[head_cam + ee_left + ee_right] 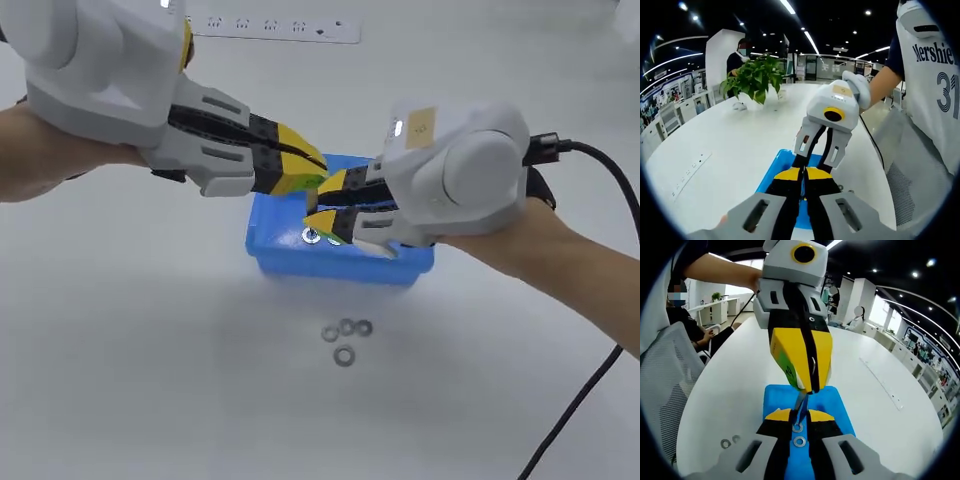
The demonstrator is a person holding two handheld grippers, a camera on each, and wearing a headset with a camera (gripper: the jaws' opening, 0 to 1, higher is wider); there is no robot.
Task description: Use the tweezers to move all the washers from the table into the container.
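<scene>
Lying on the tabletop (150, 380) were four washers (345, 355), two more inside the container (300, 262); the left gripper (318, 165) pinched the tweezers (801, 405), tips partly hidden between narrowly parted jaws of the right gripper (322, 203).

You're in an open-plan office. Your long white desk (120, 380) has a socket strip (272, 26) set into it, and a grey mesh chair (670, 390) stands beside it. A potted plant (756, 77) sits farther along. Strip lights (788, 6) cross the dark ceiling, and more desks (715, 310) fill the room.
</scene>
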